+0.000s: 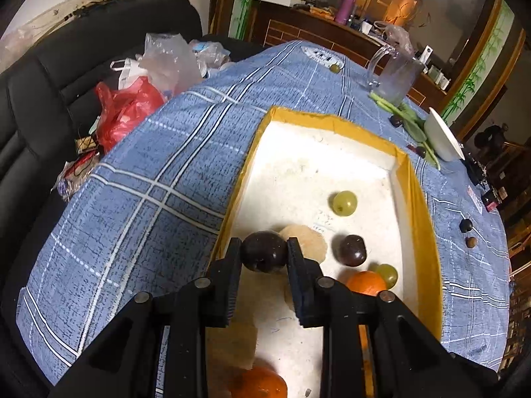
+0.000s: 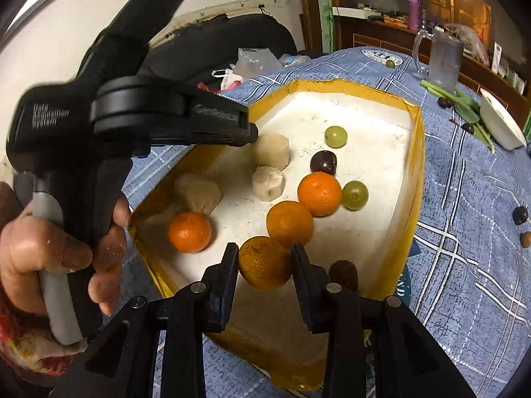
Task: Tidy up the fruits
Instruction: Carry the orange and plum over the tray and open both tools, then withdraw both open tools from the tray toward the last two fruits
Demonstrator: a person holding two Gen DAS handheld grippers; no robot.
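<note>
Two tools over one yellow-walled tray [image 1: 418, 199] on a desk [image 1: 139, 179] under blue plaid cloth. Left tool [image 1: 264, 256] pinching a dark plum [image 1: 264, 251] between both pads, fruit at the very fingertips, above the tray's white floor near its left wall. Right tool [image 2: 265, 263] clamped on a small orange [image 2: 264, 263], likewise at the tips, over the tray's near end.

Inside the tray, seen from the right wrist: three more oranges [image 2: 319, 193], two of them touching, a third [image 2: 189, 232] apart near the left wall; two green grapes [image 2: 335, 136], one just beside an orange; a second dark plum [image 2: 323, 162] between the grapes; three pale peeled chunks [image 2: 268, 183] toward the left half. A brown, rough-skinned fruit [image 2: 343, 274] just right of the right tool's finger, kind not clear.

Left hand [image 2: 49, 252] wrapped around the left tool's grey grip, at the tray's left edge in the right wrist view.

Outside the tray on the cloth: a clear jug [image 1: 396, 76], green stalks [image 1: 408, 119], a white bowl [image 1: 443, 137], a few dark fruits [image 1: 466, 225] and a lone green grape [image 1: 335, 68] at the far end. Plastic bags [image 1: 132, 99] heaped on a black seat beyond the desk's left side.
</note>
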